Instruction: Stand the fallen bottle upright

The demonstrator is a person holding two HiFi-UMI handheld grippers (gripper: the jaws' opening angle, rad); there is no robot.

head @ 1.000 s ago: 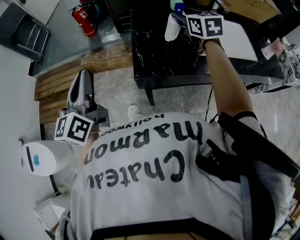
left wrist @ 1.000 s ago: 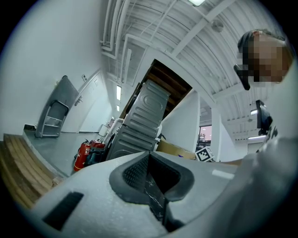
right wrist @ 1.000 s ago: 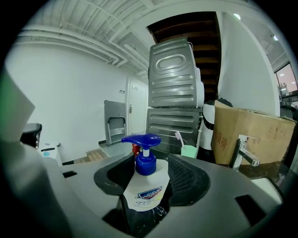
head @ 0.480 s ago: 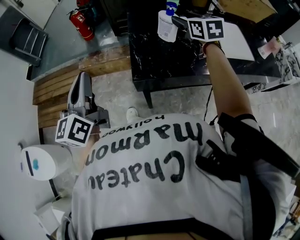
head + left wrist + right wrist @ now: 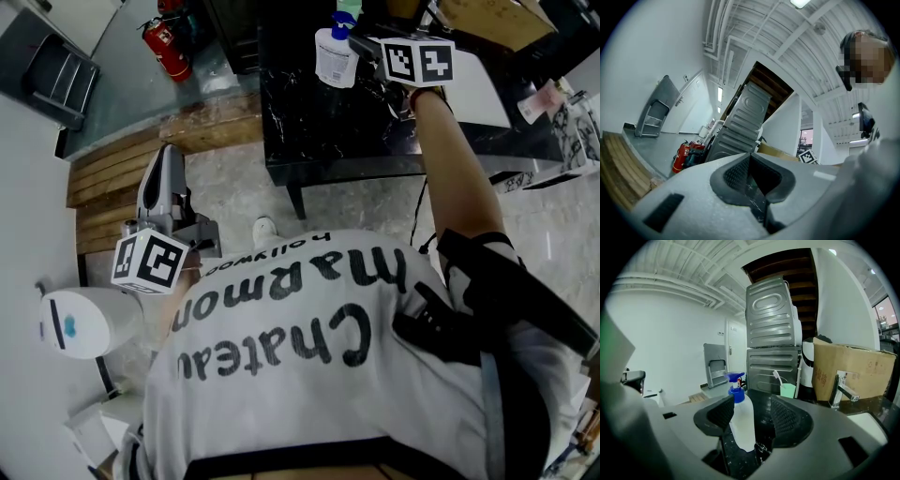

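A white spray bottle [image 5: 335,58] with a blue trigger head stands upright on the black marble table [image 5: 319,131] at the top of the head view. In the right gripper view the bottle [image 5: 742,420] is between the jaws. It sits close against the left pad, with a clear gap to the right one. My right gripper [image 5: 362,45] [image 5: 751,411] is open, and its jaws have just been opening. My left gripper [image 5: 165,159] hangs off to the left above the floor, far from the table. In the left gripper view its jaws [image 5: 751,164] meet with nothing between them.
A green cup [image 5: 787,390] with a toothbrush, a faucet [image 5: 839,385] and a cardboard box [image 5: 853,369] sit behind the bottle, with stacked grey machines [image 5: 772,348] beyond. A red fire extinguisher [image 5: 167,47], a wooden step [image 5: 122,169] and a white round bin [image 5: 80,322] are on the left.
The bottle has gone from tilted in the right gripper to standing upright on the table. The right gripper's marker cube has shifted slightly right. The left gripper has stayed where it was.
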